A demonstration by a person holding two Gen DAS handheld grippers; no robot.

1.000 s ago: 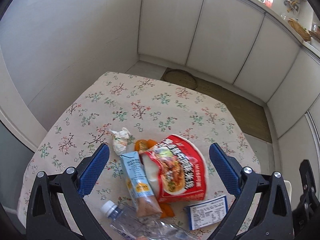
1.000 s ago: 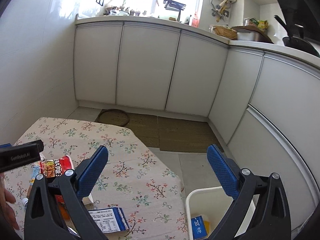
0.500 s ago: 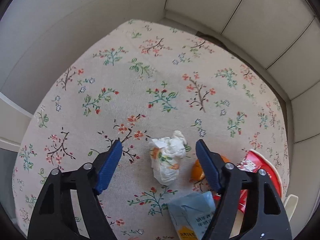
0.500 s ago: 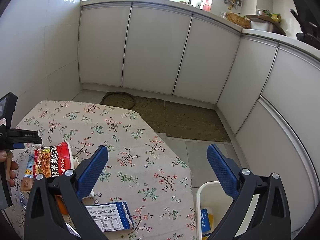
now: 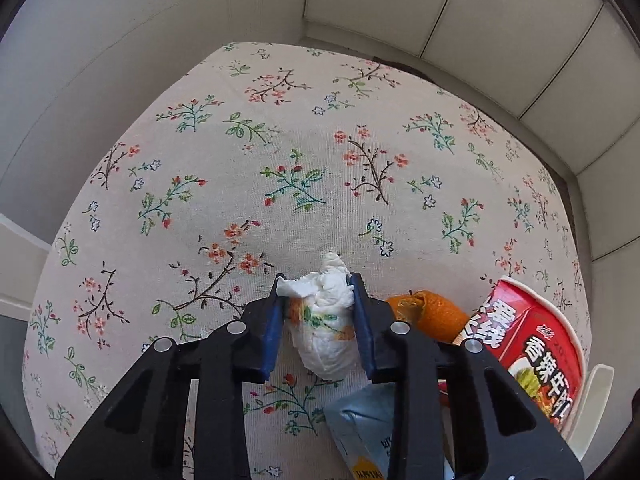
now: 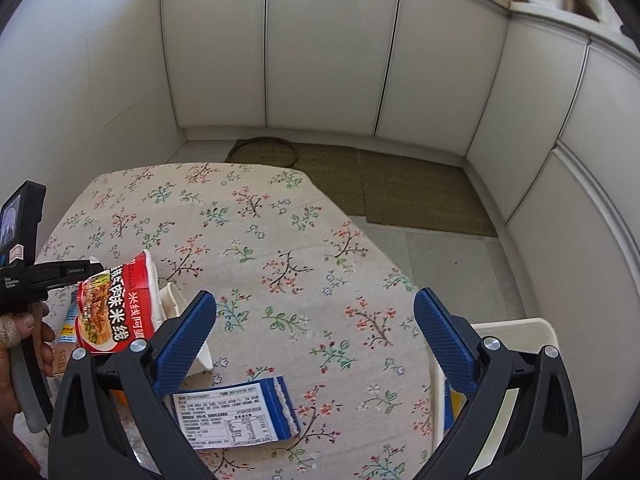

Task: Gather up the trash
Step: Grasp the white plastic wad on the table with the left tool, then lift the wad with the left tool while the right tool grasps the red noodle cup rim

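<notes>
One floral tablecloth (image 5: 280,152), white cabinets (image 5: 500,20) beyond. Left gripper (image 5: 318,300) closing on crumpled tissue (image 5: 326,320) (long axis near-to-far) left of orange peel (image 5: 428,314). Right view: right gripper (image 6: 316,320) wide open, empty, above blue wrapper (image 6: 236,412).

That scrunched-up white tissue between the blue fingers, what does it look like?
The crumpled tissue is soft white paper squashed into a lumpy wad, with green and orange marks on its front. It lies on the flowery tablecloth. The left gripper is closing on it, a blue pad against each side. An orange peel lies beside it.
</notes>
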